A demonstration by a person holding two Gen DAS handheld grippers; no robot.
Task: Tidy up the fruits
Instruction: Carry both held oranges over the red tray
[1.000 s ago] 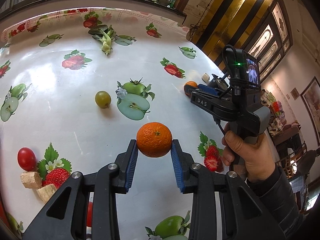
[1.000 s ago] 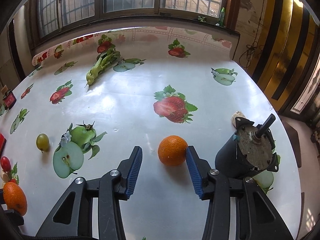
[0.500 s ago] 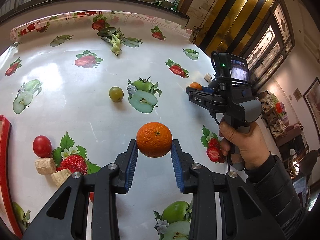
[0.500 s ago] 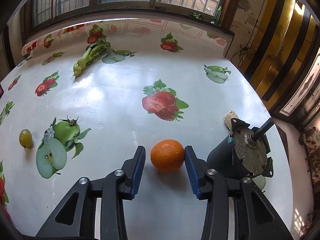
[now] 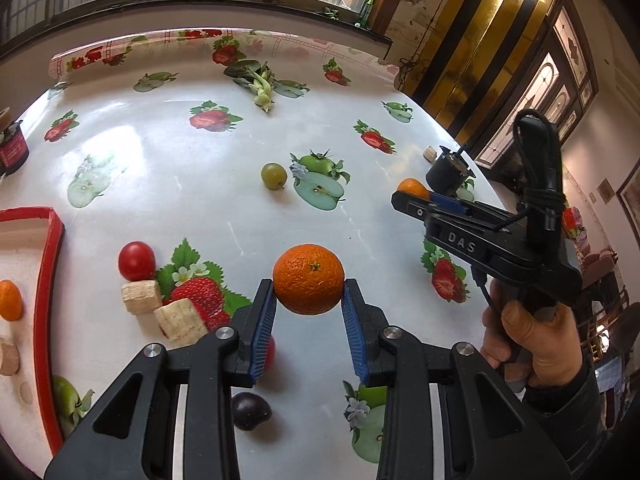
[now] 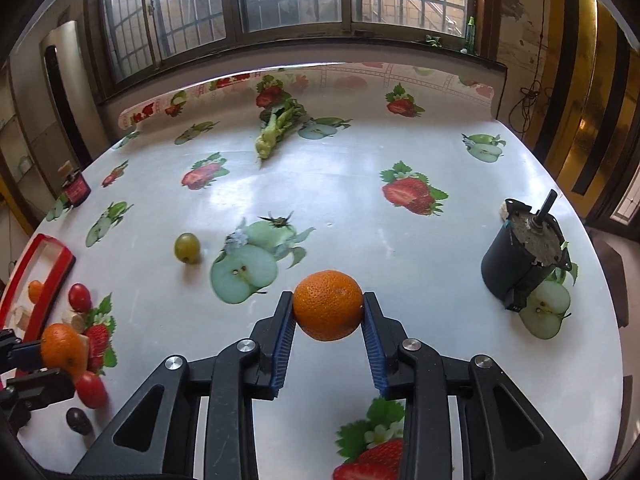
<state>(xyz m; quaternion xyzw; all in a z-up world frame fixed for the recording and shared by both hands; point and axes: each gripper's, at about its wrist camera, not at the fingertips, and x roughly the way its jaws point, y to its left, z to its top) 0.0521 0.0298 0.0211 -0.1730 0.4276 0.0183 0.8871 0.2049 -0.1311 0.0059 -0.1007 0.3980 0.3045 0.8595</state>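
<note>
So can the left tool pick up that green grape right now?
Probably not: the left tool is shut on an orange. The path to the green grape looks clear, though.

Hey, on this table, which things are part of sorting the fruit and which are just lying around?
Part of the job:
- orange in left tongs
- orange in right tongs
- green grape
- red tomato
- dark plum
- red-rimmed tray

Lying about:
- black motor
- leafy vegetable
- beige blocks
- small red jar

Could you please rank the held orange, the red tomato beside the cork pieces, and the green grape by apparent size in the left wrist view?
1. Orange, though nearest the camera.
2. Red tomato.
3. Green grape, farthest away.
</note>
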